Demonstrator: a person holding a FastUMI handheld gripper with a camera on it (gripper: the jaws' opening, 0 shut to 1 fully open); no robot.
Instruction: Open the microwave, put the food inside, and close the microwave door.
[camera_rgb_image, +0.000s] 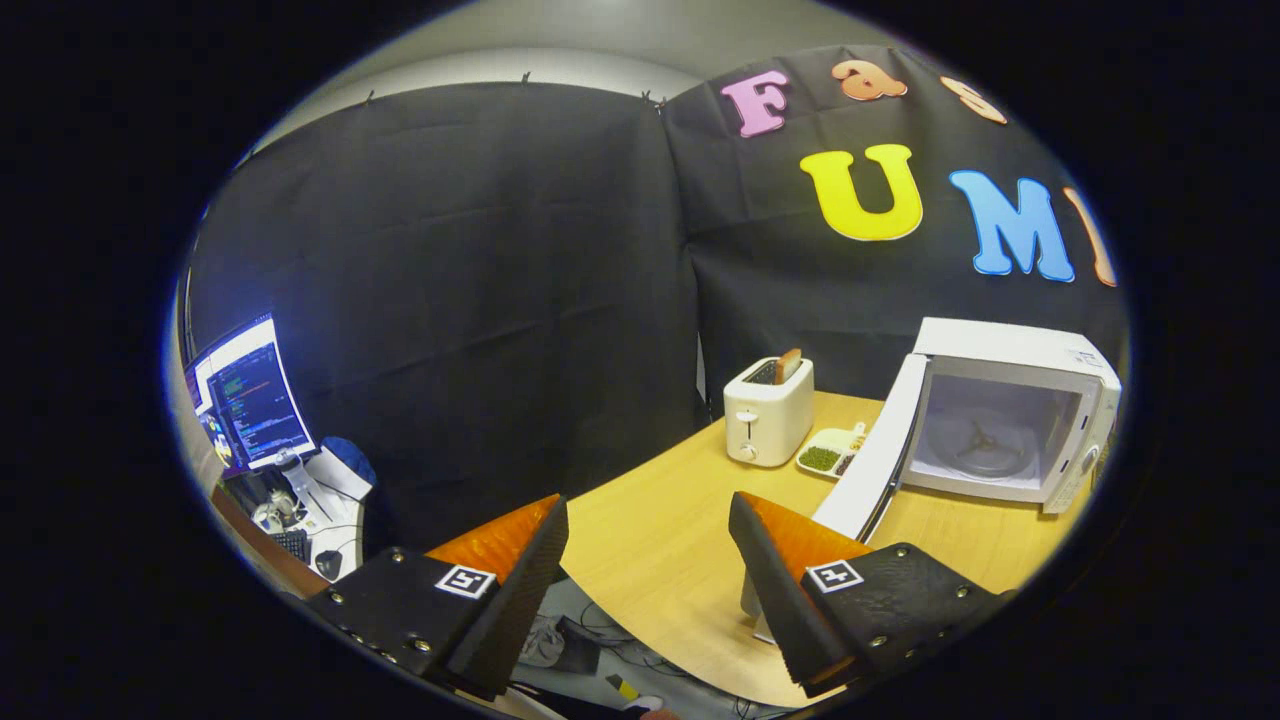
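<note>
Gripper view
Claw: the claw (648, 560) hangs over the near edge of the worktop, its two fingers spread wide apart with nothing between them.
Worktop: a light wooden worktop (660, 540) with a rounded near edge lies ahead of and between the fingers.
Microwave: a white box-shaped microwave (1010, 410) stands on the worktop, beyond the right finger; its cavity is bare, with a round glass turntable on the floor of it.
Microwave door: the white microwave door (870, 450) is swung fully open toward the claw; its near end reaches down just beside the right finger.
Food: a small white divided tray of food (830, 452), with something green in one compartment, lies on the worktop between the toaster and the open door, close against the door and outside the microwave.
Toaster: a white two-slot toaster (768, 412) stands upright left of the tray, with a brown slice of toast (788, 364) sticking up from a slot.
Beyond the worktop: to the left, past the left finger and lower down, a lit computer monitor (250, 395) stands on a cluttered desk with a dark keyboard (292, 543) and a mouse (328, 563).
Floor: cables and loose items lie under the worktop's near edge, between the fingers.
</note>
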